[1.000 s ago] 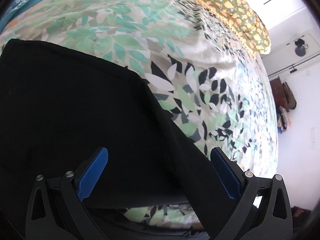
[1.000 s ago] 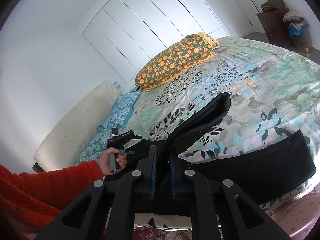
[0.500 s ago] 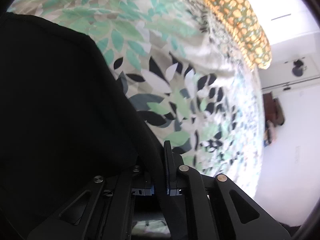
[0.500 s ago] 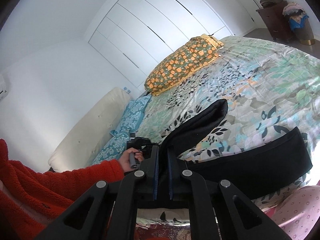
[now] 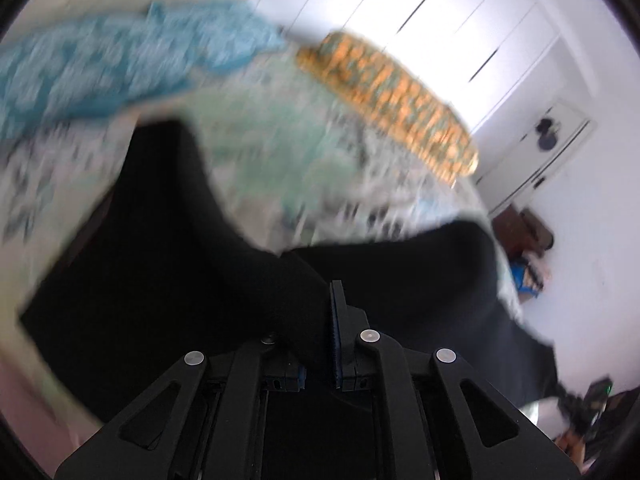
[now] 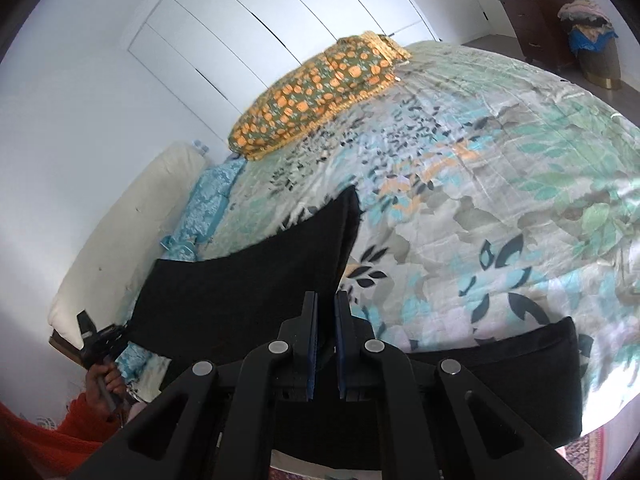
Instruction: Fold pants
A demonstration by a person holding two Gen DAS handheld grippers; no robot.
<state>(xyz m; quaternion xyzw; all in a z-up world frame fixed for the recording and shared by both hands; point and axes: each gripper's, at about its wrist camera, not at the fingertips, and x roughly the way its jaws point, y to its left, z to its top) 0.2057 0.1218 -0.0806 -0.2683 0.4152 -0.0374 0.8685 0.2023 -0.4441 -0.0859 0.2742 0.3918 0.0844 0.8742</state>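
The black pants [image 6: 248, 292] lie partly on the leaf-print bed cover [image 6: 480, 200], with one stretch lifted off it. My right gripper [image 6: 325, 300] is shut on a pinch of that black cloth. From there the cloth runs as a taut sheet leftward to my left gripper [image 6: 100, 340], held by a hand with a red sleeve [image 6: 60, 436]. Another band of the pants [image 6: 520, 368] rests near the bed's front edge. The left wrist view is blurred. In it my left gripper [image 5: 320, 308] is shut on the pants [image 5: 160, 264], and the cloth hides one finger.
An orange-flowered pillow [image 6: 320, 92] and a blue patterned pillow [image 6: 212, 200] lie at the head of the bed, beside a cream cushion [image 6: 132, 232]. White wardrobe doors [image 6: 280, 20] stand behind. A dark dresser [image 6: 536, 20] piled with clothes is at the far right.
My left gripper closed on the pants' edge, then rose and swung, so its view now takes in the pillows and wardrobe. My right gripper stayed shut and shifted, and the cloth now spans both grippers.
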